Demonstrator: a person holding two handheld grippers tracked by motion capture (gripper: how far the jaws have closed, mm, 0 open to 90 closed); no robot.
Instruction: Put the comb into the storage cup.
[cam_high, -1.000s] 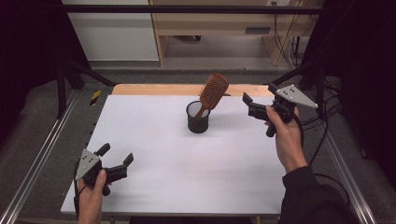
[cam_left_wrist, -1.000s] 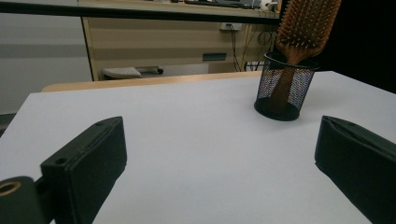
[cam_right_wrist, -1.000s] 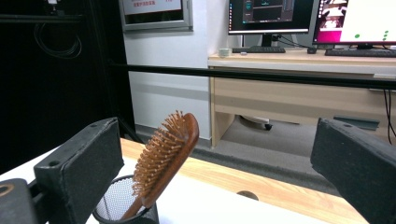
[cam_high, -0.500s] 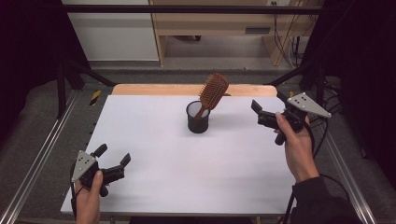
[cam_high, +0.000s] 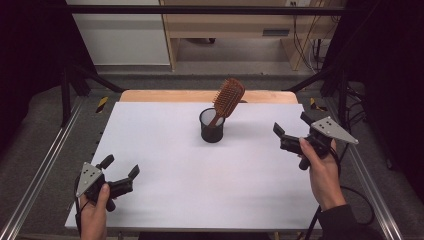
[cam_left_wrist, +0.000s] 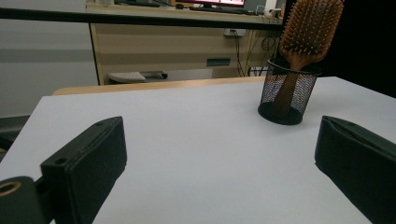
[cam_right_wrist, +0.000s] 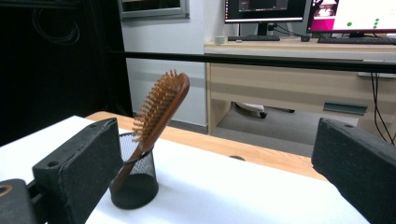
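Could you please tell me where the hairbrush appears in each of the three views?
High view: brush centre, far side, leaning right.
Left gripper view: brush upper right.
Right gripper view: brush left of centre.
Shared landmark: the black mesh cup holding its handle.

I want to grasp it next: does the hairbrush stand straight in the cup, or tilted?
Tilted. The wooden hairbrush stands handle-down in the black mesh cup, its head leaning over the rim.

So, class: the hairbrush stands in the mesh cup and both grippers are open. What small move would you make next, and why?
Probably bring the right gripper in toward the hairbrush. Its jaws stand open and empty, and it sits nearer the mesh cup than the left gripper, which is low at the table's near corner. The brush head leans out above the rim, offering a free place to grip.
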